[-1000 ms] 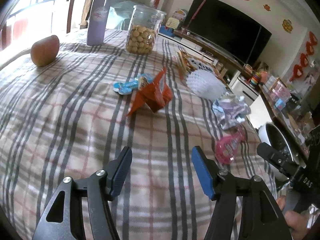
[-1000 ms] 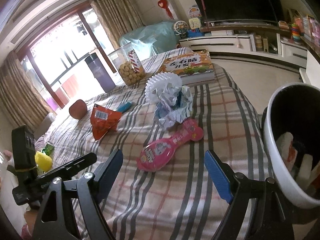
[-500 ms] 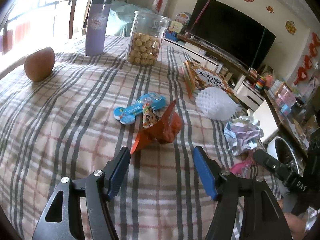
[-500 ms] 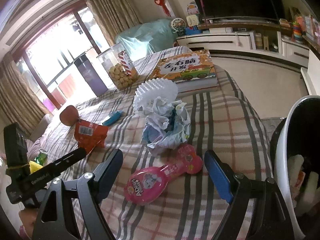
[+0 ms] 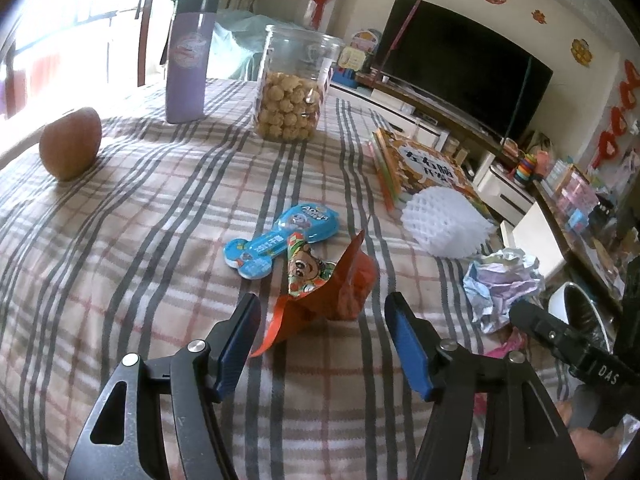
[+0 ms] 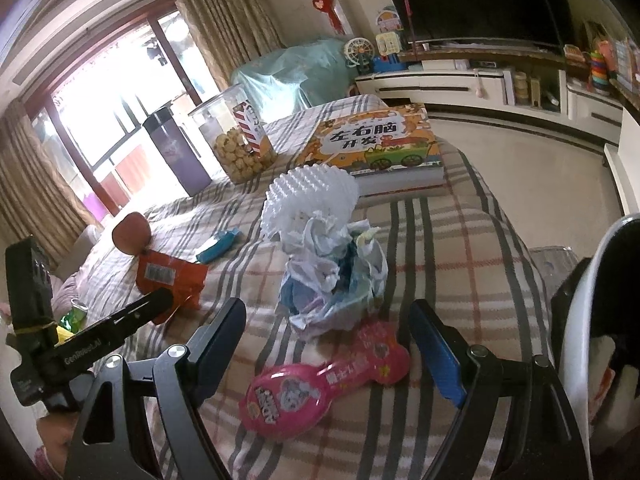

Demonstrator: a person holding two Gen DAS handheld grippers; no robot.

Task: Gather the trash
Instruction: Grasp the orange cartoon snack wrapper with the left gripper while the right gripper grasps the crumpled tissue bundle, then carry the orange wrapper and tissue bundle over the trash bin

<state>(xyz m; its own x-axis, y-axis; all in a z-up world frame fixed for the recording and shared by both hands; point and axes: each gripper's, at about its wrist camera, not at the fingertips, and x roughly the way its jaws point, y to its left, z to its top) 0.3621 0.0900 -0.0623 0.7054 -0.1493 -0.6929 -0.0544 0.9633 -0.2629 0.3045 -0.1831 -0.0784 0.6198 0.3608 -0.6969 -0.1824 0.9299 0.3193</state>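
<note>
My left gripper [image 5: 322, 330] is open, its jaws on either side of an orange snack wrapper [image 5: 336, 284] lying on the plaid tablecloth. A blue candy pack [image 5: 280, 240] lies just beyond it. My right gripper [image 6: 328, 344] is open over a pink candy pack [image 6: 320, 380], with a crumpled paper wad [image 6: 332, 276] and a white foam fruit net [image 6: 312, 196] beyond. The wad [image 5: 502, 284] and net [image 5: 444, 224] also show in the left wrist view. A white trash bin [image 6: 600, 320] with trash inside stands at the table's right edge.
A cookie jar [image 5: 294, 84], a purple bottle [image 5: 188, 56], an apple [image 5: 70, 142] and a picture book [image 6: 376, 144] stand at the far side of the table [image 5: 120, 240]. A TV and cabinet lie beyond. The table's edge drops off by the bin.
Both grippers have moved forward over the table. The orange wrapper now sits between the left jaws and the pink pack between the right jaws. Both stay open.
</note>
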